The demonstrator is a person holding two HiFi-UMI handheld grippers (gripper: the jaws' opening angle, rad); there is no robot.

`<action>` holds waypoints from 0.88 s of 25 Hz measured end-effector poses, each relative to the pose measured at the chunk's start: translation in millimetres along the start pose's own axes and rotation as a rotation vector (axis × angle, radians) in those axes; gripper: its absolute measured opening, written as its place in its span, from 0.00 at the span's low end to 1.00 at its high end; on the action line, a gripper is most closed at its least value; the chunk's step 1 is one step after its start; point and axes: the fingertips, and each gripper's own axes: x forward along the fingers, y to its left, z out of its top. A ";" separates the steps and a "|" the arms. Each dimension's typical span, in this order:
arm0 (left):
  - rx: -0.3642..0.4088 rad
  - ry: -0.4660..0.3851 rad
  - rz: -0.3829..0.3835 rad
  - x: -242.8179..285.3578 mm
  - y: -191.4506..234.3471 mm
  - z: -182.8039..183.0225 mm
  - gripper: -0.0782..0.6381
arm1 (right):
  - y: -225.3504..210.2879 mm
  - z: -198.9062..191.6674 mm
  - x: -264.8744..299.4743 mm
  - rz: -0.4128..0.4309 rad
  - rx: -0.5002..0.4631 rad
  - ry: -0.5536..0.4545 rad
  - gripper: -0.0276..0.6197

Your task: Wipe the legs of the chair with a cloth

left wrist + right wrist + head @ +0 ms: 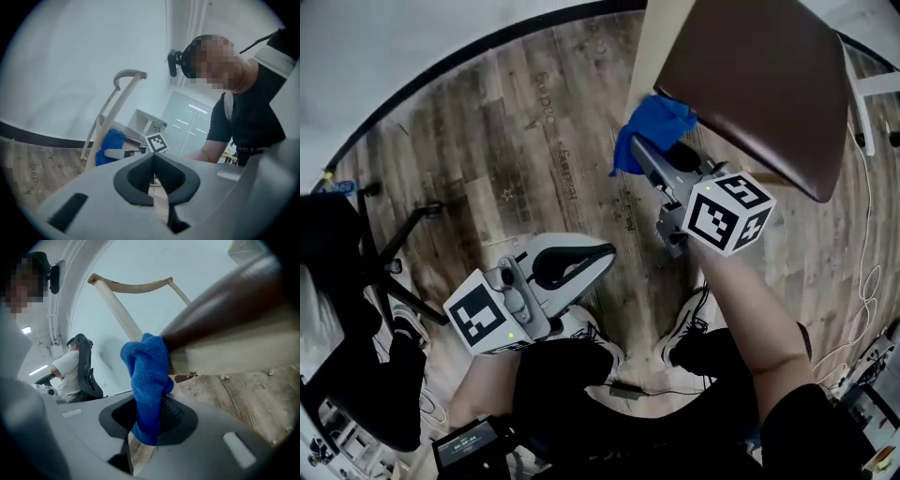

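Right gripper (639, 155): jaws clamped on the one blue cloth (654, 124). The cloth is pressed to the pale wooden post (654, 47) of the single chair. Brown seat (759, 84) edge crowds its right; bare floor (516, 141) lies open to its left. Forearm is stretched forward. Left gripper (602, 255): jaws together, empty, held low and well behind the right one.

Black short-sleeved shirt (243, 122); grey left tongs (602, 255) and right tongs (637, 150) bear black-and-white marker cubes (727, 211).
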 end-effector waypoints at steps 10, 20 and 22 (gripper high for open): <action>-0.049 -0.087 0.077 -0.3 76.3 11.0 0.11 | -53.9 -31.5 35.9 -0.108 -0.080 -0.041 0.20; -0.183 -0.163 0.075 -12.6 100.9 13.0 0.11 | -134.1 -123.3 81.6 -0.211 -0.011 0.072 0.20; -0.191 -0.165 0.063 -14.4 99.4 13.3 0.11 | -150.6 -147.7 91.1 -0.232 -0.001 0.126 0.20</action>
